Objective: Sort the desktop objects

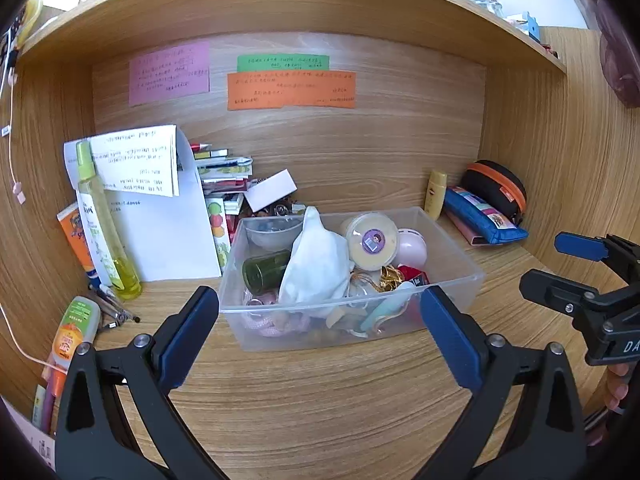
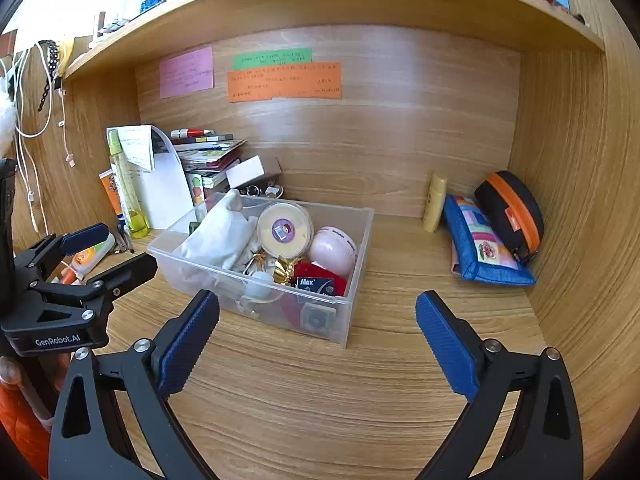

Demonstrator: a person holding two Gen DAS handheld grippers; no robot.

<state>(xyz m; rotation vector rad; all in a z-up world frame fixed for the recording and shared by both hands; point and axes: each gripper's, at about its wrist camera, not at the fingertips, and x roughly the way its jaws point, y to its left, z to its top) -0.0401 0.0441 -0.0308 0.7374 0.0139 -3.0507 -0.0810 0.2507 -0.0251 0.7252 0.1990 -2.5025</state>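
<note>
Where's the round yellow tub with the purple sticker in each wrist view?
Left wrist: round yellow tub right of centre, inside the clear bin.
Right wrist: it sits left of centre, mid-bin.
Shared landmark: orange note on the back wall.

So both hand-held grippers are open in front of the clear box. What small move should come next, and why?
Probably ease the left hand-held gripper forward and down toward the white cloth on top of the clear box. Its jaws are open and empty, the box sits straight ahead of it, and the cloth lies on top, covering other items, so lifting it first seems sensible. The right hand-held gripper can wait.
</note>
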